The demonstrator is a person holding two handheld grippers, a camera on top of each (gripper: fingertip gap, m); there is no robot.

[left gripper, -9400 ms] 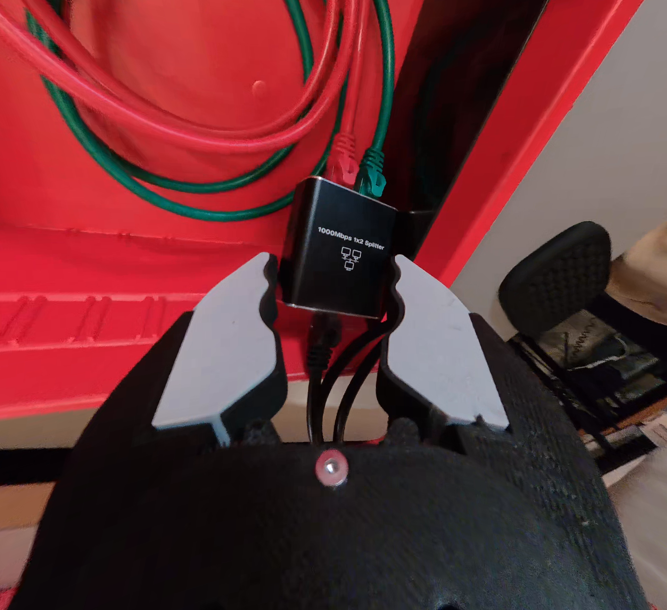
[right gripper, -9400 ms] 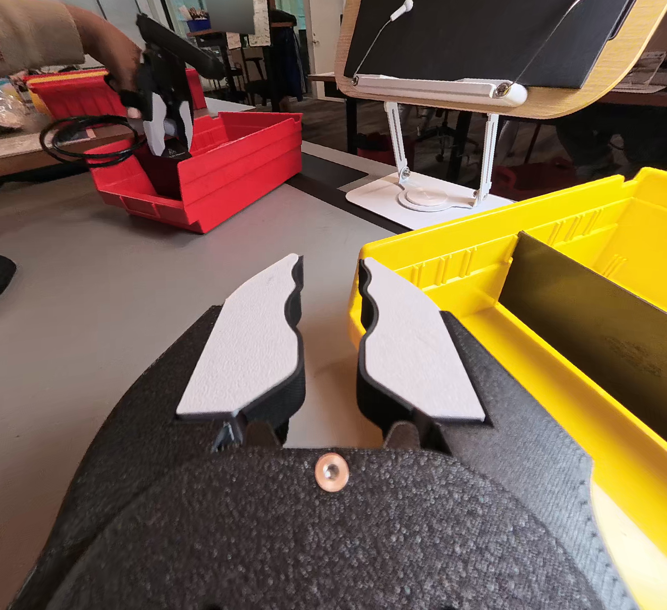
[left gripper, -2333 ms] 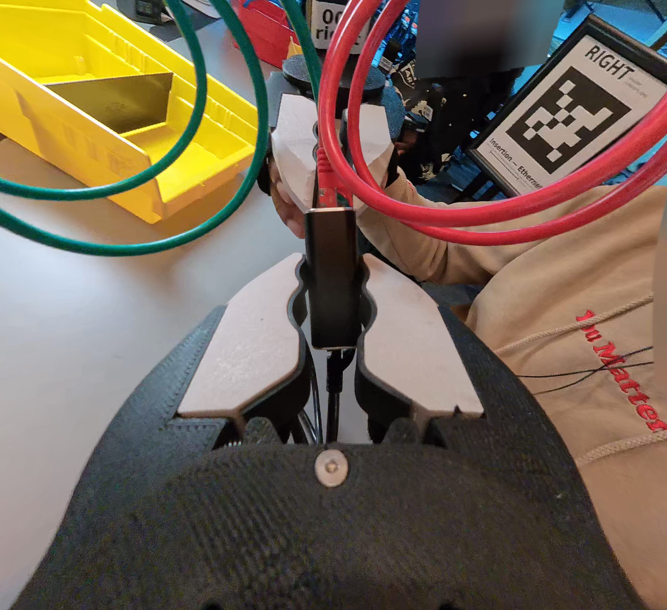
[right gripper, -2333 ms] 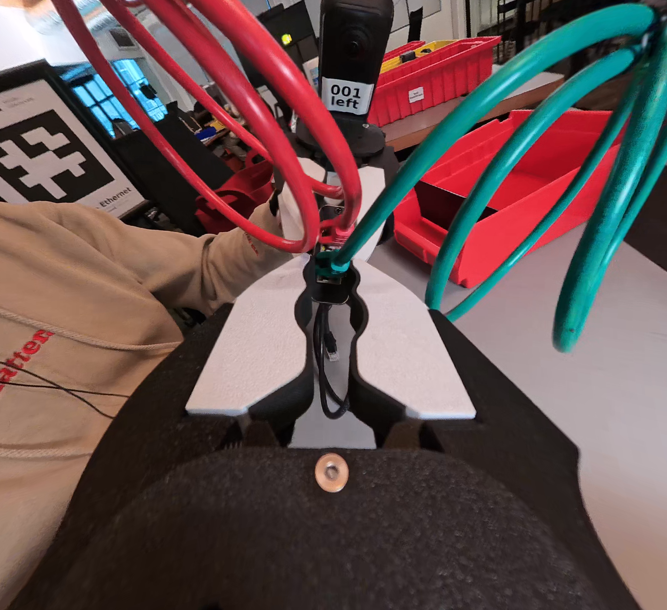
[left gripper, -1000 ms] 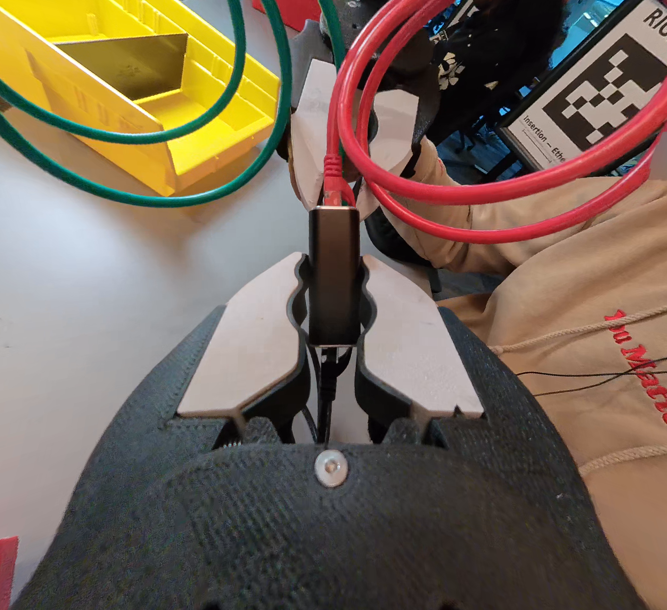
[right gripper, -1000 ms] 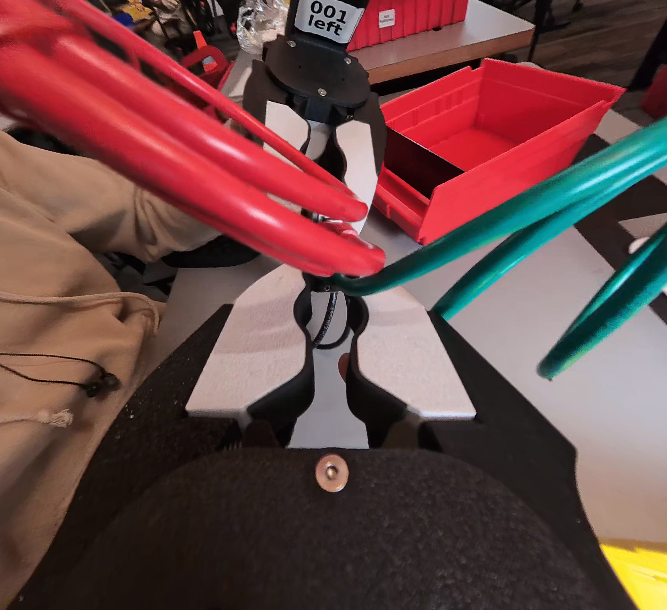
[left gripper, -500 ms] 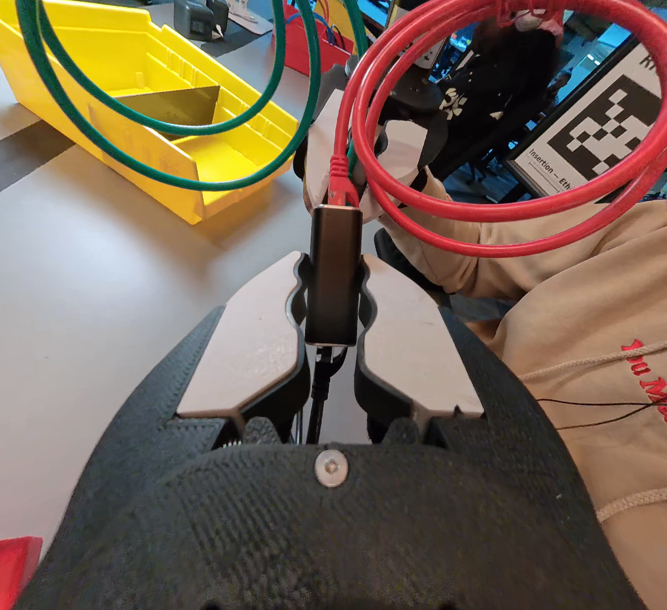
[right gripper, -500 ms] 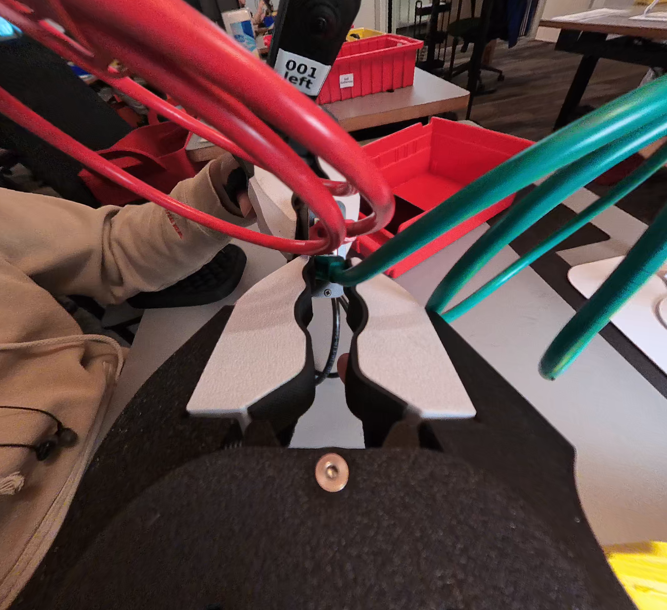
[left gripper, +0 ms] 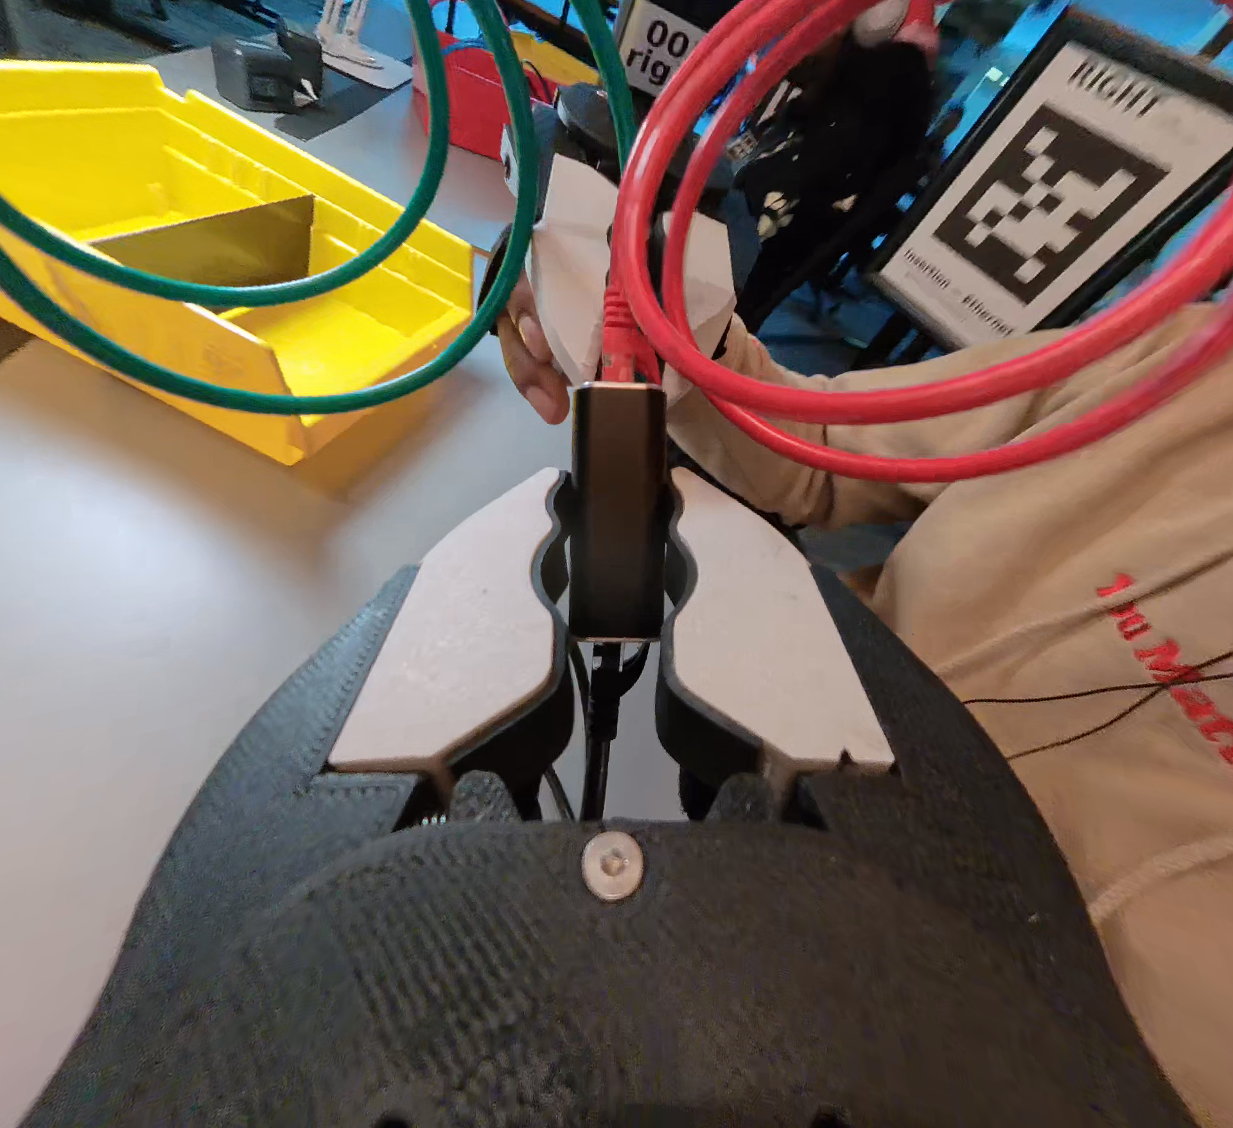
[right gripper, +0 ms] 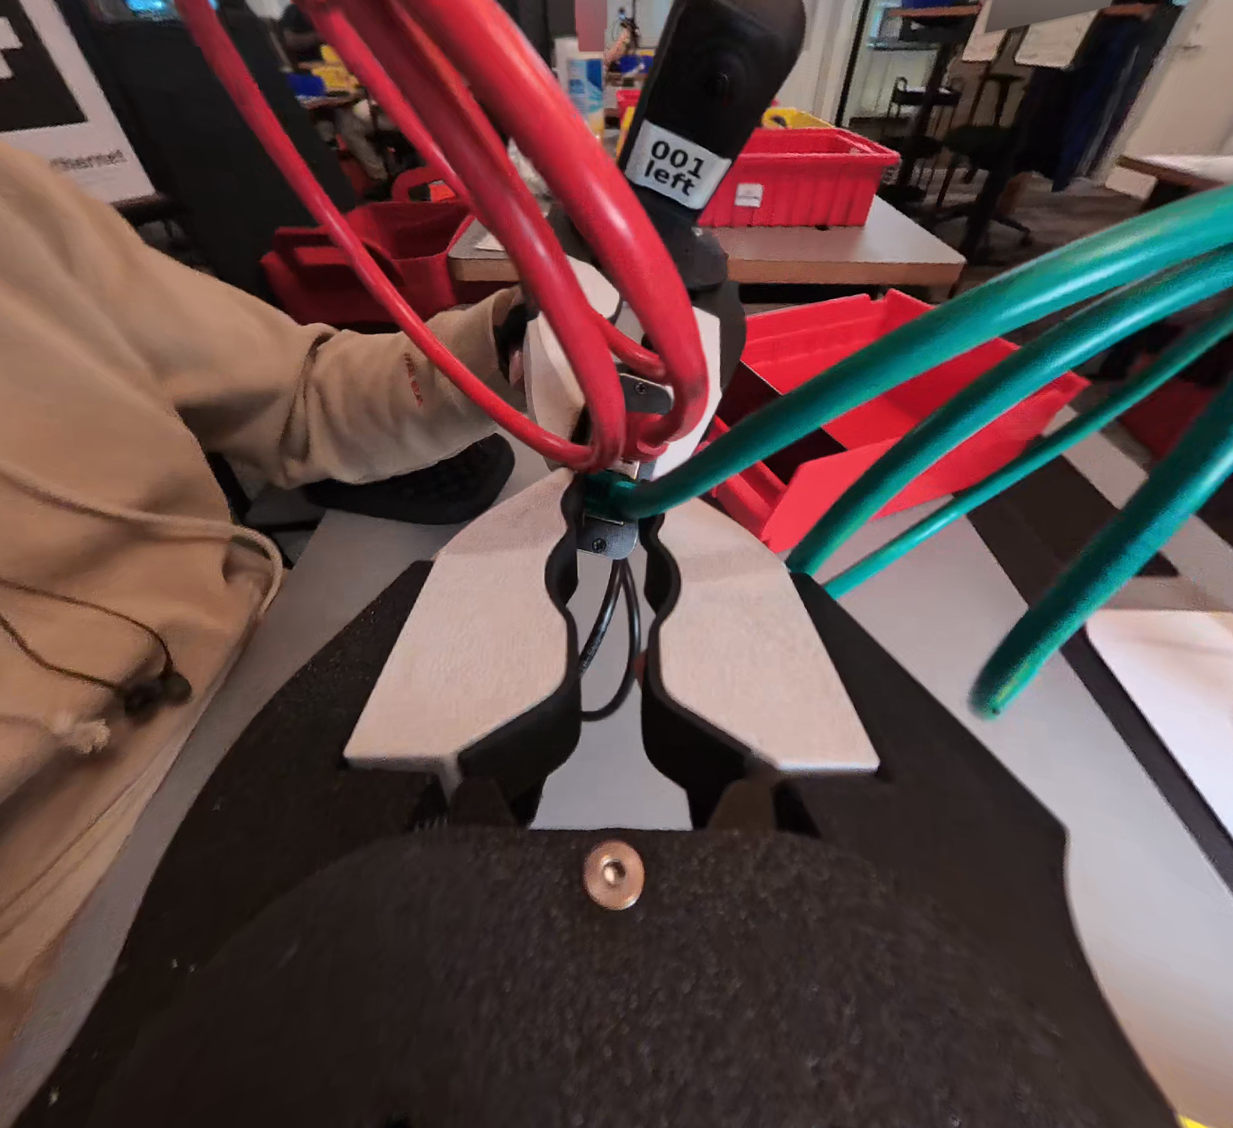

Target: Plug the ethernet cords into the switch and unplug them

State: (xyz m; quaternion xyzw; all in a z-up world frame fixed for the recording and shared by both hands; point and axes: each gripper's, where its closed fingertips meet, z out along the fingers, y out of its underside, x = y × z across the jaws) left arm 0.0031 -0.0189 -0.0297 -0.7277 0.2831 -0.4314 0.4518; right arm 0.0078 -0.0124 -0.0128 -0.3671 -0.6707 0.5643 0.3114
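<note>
left gripper (left gripper: 617,495) is clamped on the small black rectangular metal switch box (left gripper: 618,515), held in the air above the grey tabletop (left gripper: 167,562), with the looped red ethernet cord (left gripper: 834,415) plugged into the switch's far end. right gripper (right gripper: 608,498) meets the switch from the opposite side, fingers closed on what looks like the green plug of the coiled green ethernet cord (right gripper: 934,362) at the switch's port, partly hidden. yellow plastic bin (left gripper: 200,268) sits left of the switch, red plastic bin (right gripper: 901,415) beyond it.

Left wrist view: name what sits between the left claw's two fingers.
The black switch, held edge-on between the fingers. The red cord runs into its far end; thin black leads leave its near end. The left wrist view shows it.
</note>
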